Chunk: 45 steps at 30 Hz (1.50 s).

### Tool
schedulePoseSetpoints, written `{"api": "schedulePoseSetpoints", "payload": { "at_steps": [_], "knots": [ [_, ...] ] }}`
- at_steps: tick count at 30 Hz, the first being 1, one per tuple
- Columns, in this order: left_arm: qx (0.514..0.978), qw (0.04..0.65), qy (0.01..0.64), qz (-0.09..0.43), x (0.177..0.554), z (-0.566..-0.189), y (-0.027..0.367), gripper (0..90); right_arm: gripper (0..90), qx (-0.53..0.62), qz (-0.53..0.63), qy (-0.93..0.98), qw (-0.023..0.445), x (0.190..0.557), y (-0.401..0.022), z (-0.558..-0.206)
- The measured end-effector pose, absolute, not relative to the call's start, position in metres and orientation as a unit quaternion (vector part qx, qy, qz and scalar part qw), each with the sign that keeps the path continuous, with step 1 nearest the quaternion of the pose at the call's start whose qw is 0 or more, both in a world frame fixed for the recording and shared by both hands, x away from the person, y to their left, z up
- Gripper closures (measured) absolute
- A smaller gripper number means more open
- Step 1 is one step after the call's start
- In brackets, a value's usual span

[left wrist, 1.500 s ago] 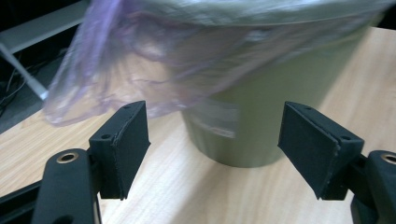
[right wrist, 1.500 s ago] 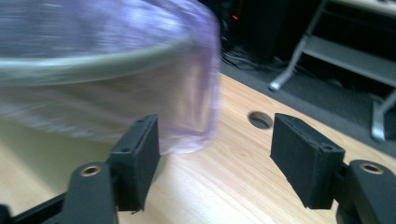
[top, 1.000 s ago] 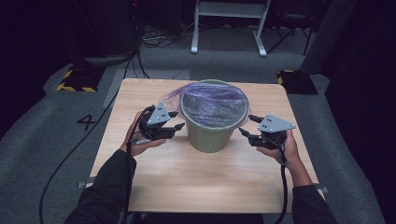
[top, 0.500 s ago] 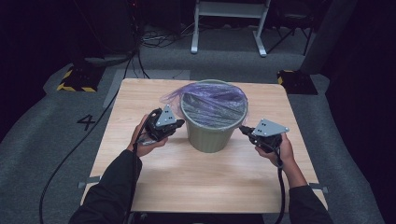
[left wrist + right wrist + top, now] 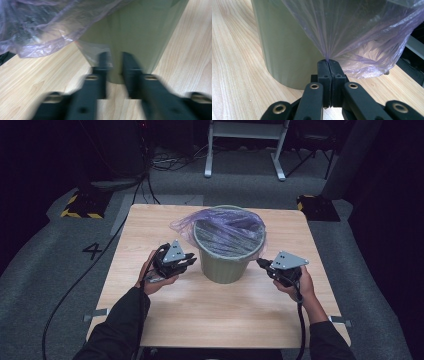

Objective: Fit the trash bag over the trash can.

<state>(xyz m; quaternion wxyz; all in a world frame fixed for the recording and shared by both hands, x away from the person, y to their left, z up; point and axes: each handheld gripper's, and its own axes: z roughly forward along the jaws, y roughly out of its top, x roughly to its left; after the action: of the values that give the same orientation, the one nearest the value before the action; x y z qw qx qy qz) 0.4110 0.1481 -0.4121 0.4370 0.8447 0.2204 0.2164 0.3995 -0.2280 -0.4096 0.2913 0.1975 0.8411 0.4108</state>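
Wooden table (image 5: 165,320): right tool (image 5: 328,62) pinches bag (image 5: 352,30) beside bin (image 5: 284,50).

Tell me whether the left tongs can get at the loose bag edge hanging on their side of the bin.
Probably yes. The left tongs stand slightly apart, holding nothing, right beside the bin; the bag edge hangs just above them, nothing between.

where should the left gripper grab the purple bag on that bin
Grip the loose purple bag edge hanging outside the green bin, coming from the bin's left side. That flap droops free of the wall, as on the side where the right gripper pinches a gather.
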Motion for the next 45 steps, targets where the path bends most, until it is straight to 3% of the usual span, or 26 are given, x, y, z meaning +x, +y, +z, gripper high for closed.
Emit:
{"api": "schedulePoseSetpoints", "payload": {
  "at_steps": [1,8,12,14,18,19,25,30,32,45],
  "knots": [
    [0.842,0.438,0.224,0.222,0.410,-0.411,0.149,71.3,88.0,0.198,0.411,0.841,0.291,0.399,-0.228,-0.410],
    [0.814,0.463,0.240,0.257,0.399,-0.398,0.156,25.0,84.9,0.204,0.423,0.832,0.295,0.398,-0.232,-0.405],
    [0.809,0.459,0.237,0.279,0.400,-0.390,0.155,17.1,83.9,0.206,0.427,0.828,0.300,0.398,-0.233,-0.402],
    [0.813,0.451,0.233,0.287,0.402,-0.386,0.153,17.5,83.7,0.207,0.429,0.826,0.303,0.398,-0.233,-0.399],
    [0.823,0.434,0.222,0.290,0.409,-0.379,0.147,23.9,83.6,0.205,0.436,0.821,0.306,0.397,-0.232,-0.395],
    [0.827,0.433,0.214,0.287,0.411,-0.378,0.146,31.4,83.4,0.203,0.437,0.821,0.305,0.396,-0.232,-0.394],
    [0.844,0.396,0.209,0.295,0.425,-0.381,0.132,37.4,82.2,0.202,0.444,0.817,0.306,0.395,-0.231,-0.391],
    [0.849,0.377,0.198,0.312,0.430,-0.381,0.130,76.6,81.9,0.198,0.443,0.817,0.310,0.394,-0.230,-0.389],
    [0.850,0.381,0.194,0.307,0.430,-0.381,0.131,88.0,81.6,0.198,0.446,0.816,0.311,0.393,-0.230,-0.388],
    [0.874,0.367,0.187,0.258,0.428,-0.418,0.133,90.0,89.7,0.216,0.434,0.828,0.283,0.400,-0.229,-0.405]
  ]
}}
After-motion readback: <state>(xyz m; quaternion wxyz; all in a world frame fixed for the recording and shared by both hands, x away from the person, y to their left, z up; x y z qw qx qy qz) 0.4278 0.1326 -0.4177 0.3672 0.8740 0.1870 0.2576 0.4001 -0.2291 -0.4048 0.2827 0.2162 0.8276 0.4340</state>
